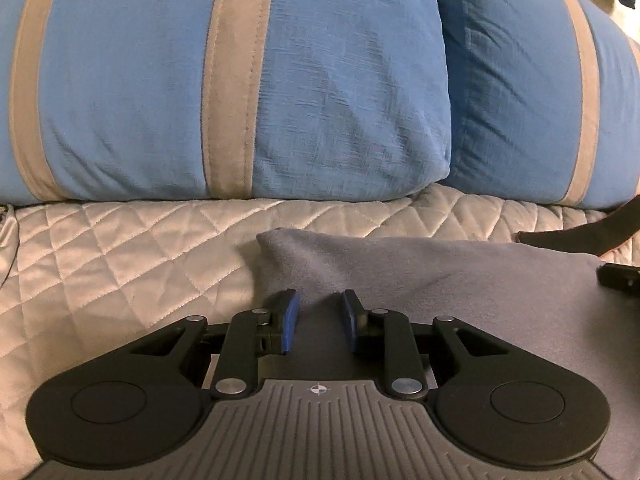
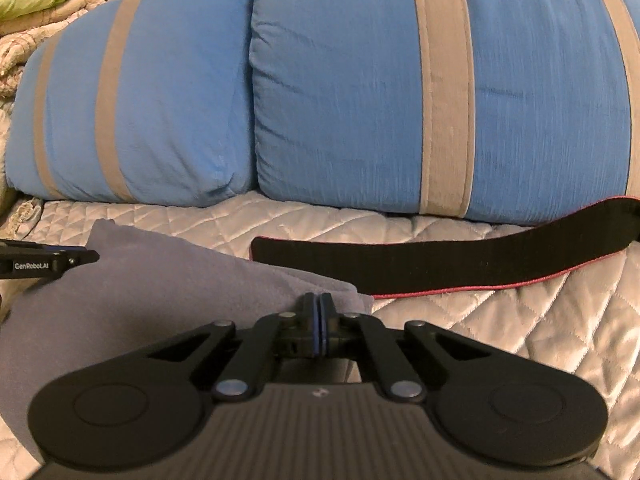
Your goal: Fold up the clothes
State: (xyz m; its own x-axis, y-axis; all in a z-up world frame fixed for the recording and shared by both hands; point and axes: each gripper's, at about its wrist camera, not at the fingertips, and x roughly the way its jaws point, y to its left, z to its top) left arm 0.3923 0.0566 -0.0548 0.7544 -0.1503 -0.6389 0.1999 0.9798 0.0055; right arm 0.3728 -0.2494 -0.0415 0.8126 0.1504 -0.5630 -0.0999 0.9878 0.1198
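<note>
A grey garment lies folded on the quilted bed cover, its far left corner standing up a little. My left gripper rests over the garment's left part, open, with its blue pads apart and only flat cloth between them. In the right wrist view the same grey garment fills the lower left. My right gripper sits at its right corner, shut, and the cloth edge bunches up against the tips as if pinched. The left gripper shows at the left edge of that view.
Two blue pillows with grey stripes lean along the far side. A black band with red edging lies on the silver quilted cover right of the garment. Crumpled bedding sits far left.
</note>
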